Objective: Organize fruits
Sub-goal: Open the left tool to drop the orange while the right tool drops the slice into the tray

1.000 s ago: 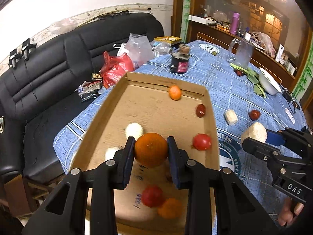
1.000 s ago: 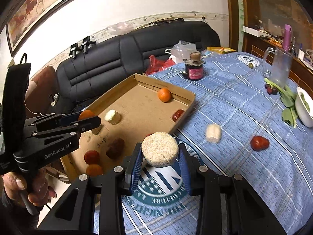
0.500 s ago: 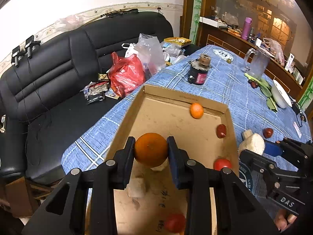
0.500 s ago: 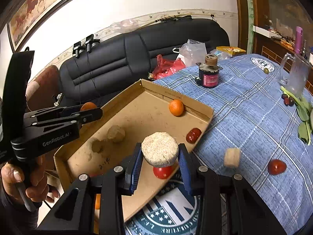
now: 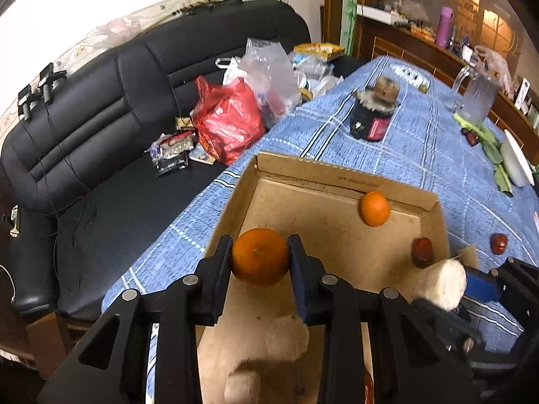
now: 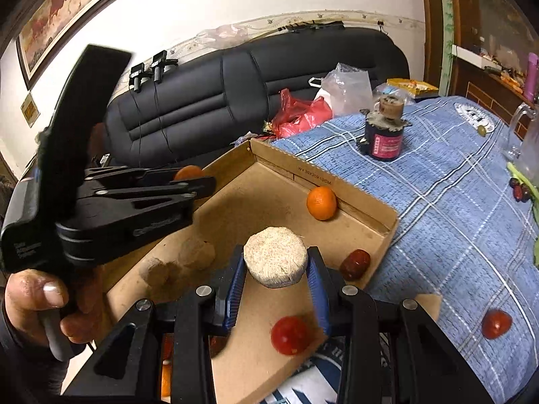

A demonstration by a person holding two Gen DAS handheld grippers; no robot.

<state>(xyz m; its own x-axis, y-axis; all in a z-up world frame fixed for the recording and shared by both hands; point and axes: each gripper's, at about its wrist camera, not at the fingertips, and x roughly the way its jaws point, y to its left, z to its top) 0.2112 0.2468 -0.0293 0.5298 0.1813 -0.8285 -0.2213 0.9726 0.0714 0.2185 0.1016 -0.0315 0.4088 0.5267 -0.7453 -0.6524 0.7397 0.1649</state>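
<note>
My left gripper (image 5: 260, 257) is shut on a large orange (image 5: 259, 256) and holds it above the far left part of the cardboard tray (image 5: 323, 176). My right gripper (image 6: 275, 267) is shut on a pale round chunk (image 6: 275, 256) over the tray's right side (image 6: 367, 210); it also shows in the left wrist view (image 5: 441, 282). In the tray lie a small orange (image 6: 321, 202), a dark red date (image 6: 354, 264), a red tomato (image 6: 290, 335) and two pale chunks (image 6: 195, 252).
A dark jar (image 6: 384, 133) stands on the blue checked tablecloth (image 6: 454, 208) beyond the tray. A tomato (image 6: 496, 324) lies on the cloth to the right. A glass jug (image 5: 476, 96) and white bowl (image 5: 517, 163) stand far right. A black sofa (image 5: 101, 101) with bags is left.
Both grippers have moved forward over the tray toward its far end, each still holding its item. The tray's far wall and the jar now look nearer.
</note>
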